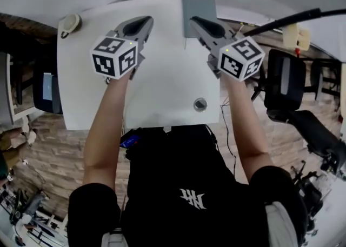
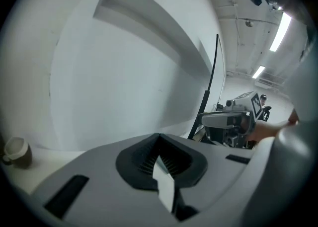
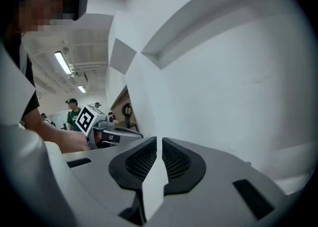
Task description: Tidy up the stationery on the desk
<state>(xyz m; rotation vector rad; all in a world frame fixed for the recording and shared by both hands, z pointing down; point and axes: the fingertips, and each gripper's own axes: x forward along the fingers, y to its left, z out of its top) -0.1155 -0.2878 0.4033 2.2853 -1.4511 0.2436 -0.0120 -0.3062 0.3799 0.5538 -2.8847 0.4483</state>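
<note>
Grey plastic jaws pressed together with nothing between them: that is your left gripper (image 2: pixel 160 157), and your right gripper (image 3: pixel 159 155) is closed and empty too. Both hover over the white counter (image 1: pixel 162 78).

Just beyond the right gripper's tip lies the only clear candidate for tidying, a grey pad (image 1: pixel 199 5), flat at the counter's far edge. Whether it is a notebook or a board I cannot tell. Its long axis runs straight away from you, short end toward the gripper.

I judge the main risk to be a nudge. Reach in with the jaws closed and you push the pad along that axis and over the far edge. It lies flat, so a pinch from above may only scrape the counter. The round pale thing (image 1: pixel 70 23) at the far left corner could be knocked off as easily.
</note>
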